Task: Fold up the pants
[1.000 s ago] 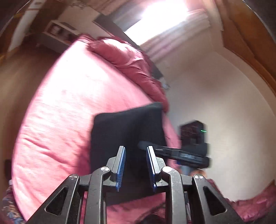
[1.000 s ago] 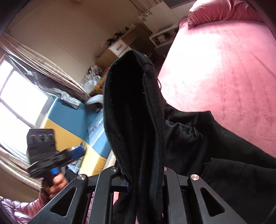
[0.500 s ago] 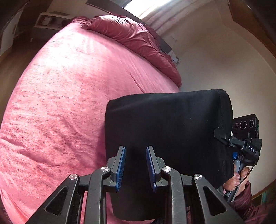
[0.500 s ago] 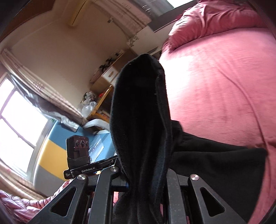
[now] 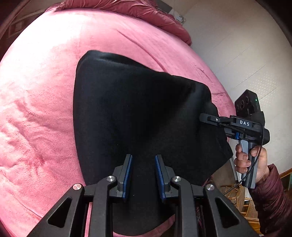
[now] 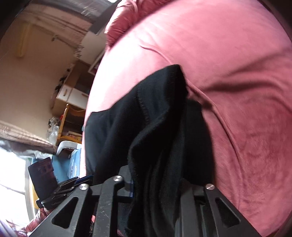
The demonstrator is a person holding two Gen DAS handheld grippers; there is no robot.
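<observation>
- Pants (image 5: 138, 118), seen from the left wrist camera, are held as a broad black panel above the pink bed (image 5: 40, 102), its far corner reaching toward the middle of the mattress. The spread between two holds is judged to keep the fabric flat so that it can be laid down as a clean fold.
- Blue-padded fingers (image 5: 127, 169) of the left gripper (image 5: 143, 173) are seen parted, with black cloth lying in the gap between them; whether the pads actually bite the cloth cannot be told from this view.
- At the panel's right edge, beyond the side edge of the bed, the right gripper (image 5: 209, 119) is shown pinching the fabric, its handle wrapped by the person's right hand (image 5: 250, 158). A crumpled blanket (image 5: 138, 12) is heaped along the far edge of the bed.
- Pants (image 6: 146, 131), seen from the right wrist camera, are bunched into thick folds that are clamped in the right gripper (image 6: 155, 184); its fingers are buried in the cloth and are judged pressed onto it.
- From here the garment hangs over the near side edge of the bed (image 6: 237, 73), partly resting on the cover. The left gripper (image 6: 76, 182) is visible low at the left, beside the cloth's other end.
</observation>
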